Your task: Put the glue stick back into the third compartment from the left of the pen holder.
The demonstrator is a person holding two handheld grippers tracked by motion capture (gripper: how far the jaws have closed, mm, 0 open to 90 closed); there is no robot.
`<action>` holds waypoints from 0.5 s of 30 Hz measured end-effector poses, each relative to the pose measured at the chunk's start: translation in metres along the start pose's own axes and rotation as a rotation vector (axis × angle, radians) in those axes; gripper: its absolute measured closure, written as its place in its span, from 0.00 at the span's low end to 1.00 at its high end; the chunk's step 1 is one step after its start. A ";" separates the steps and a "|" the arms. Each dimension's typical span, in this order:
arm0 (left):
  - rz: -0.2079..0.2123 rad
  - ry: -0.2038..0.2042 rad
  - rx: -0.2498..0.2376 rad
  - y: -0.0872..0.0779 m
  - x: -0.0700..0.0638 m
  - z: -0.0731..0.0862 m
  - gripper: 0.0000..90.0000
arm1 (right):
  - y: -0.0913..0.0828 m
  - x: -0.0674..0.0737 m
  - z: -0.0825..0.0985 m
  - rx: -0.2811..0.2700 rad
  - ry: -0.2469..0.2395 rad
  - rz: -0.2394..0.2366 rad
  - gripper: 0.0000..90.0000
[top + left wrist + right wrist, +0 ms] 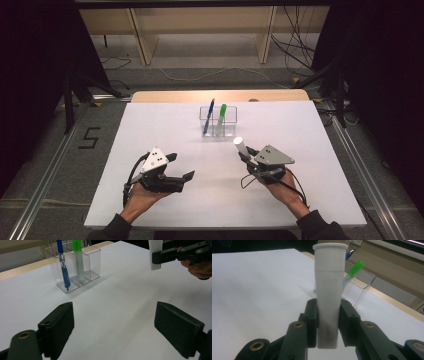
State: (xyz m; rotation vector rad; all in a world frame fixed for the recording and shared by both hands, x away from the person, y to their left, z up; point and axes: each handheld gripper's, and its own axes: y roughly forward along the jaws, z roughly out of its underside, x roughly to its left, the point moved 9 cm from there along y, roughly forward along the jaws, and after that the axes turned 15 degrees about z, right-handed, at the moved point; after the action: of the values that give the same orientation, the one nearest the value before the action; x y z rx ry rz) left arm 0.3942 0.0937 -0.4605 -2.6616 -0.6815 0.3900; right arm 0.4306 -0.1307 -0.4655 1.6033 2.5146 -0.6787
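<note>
We have the white cylindrical plastic marker (329, 302) pinched upright in our right claw (328, 322), lifted off the white table (165, 125) near the clear plastic divided pen holder (218, 121). It looks light, rigid and smooth, so it could slip or pivot; our grip sits low on the barrel, and mid-barrel seems steadier. Our left claw (122, 327) hangs spread and empty.

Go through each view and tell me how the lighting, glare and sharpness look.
High view: white table evenly bright, surroundings nearly black. Left gripper view: left hand-held gripper soft up close, clear holder sharper, faint glare on its walls. Right gripper view: white tube bright, slightly washed out; background blurred.
</note>
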 end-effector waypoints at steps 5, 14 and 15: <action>-0.001 0.001 0.004 -0.001 0.001 0.002 0.17 | 0.004 -0.001 0.001 0.017 0.020 -0.006 0.79; 0.000 0.000 -0.001 -0.004 0.000 0.004 0.17 | 0.010 -0.006 -0.003 0.034 0.094 -0.010 0.79; -0.003 -0.001 -0.003 -0.004 0.000 0.005 0.17 | 0.011 -0.006 -0.004 0.032 0.099 -0.017 0.79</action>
State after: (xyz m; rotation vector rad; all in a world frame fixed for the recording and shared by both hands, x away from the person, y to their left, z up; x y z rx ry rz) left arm 0.3907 0.0980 -0.4628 -2.6634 -0.6867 0.3897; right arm 0.4441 -0.1305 -0.4639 1.6684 2.6019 -0.6598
